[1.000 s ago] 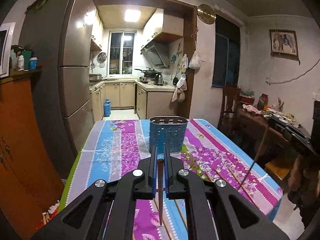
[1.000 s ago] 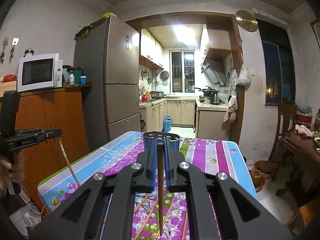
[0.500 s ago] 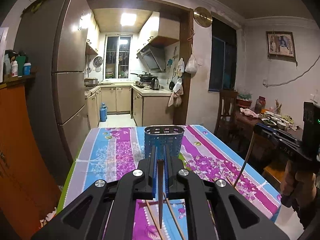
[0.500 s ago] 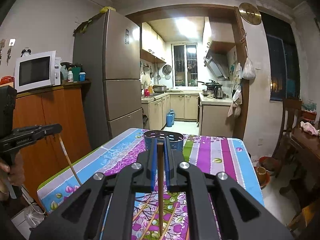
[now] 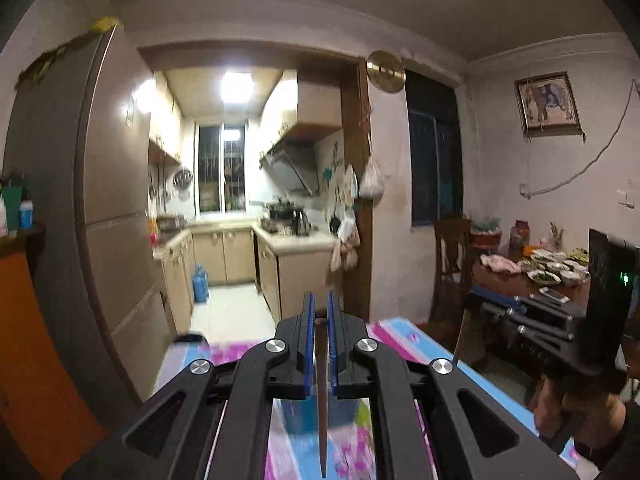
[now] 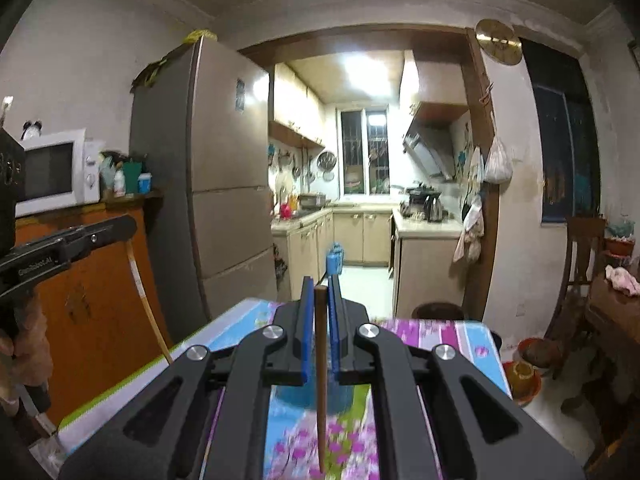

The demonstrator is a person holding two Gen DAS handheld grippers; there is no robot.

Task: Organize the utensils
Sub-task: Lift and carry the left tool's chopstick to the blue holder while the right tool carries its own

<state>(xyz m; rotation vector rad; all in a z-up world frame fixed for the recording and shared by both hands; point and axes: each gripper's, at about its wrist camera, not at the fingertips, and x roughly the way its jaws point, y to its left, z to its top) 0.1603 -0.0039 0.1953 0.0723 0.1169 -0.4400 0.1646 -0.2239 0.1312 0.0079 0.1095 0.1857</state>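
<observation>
A: Tongs first, left to right: what did each one hold?

B: The left gripper (image 5: pixel 319 312) was clenched on a chopstick (image 5: pixel 322 412), which hung down between its blue pads. The right gripper (image 6: pixel 320 294) was likewise clenched on a second chopstick (image 6: pixel 320 380).

A: And the utensil holder?

B: A blue holder (image 6: pixel 312 398) stood blurred just below and beyond both sets of jaws, on the floral tablecloth (image 6: pixel 448 330). A fridge (image 6: pixel 228 184) rose left of the tongs, with the kitchen straight ahead.
</observation>
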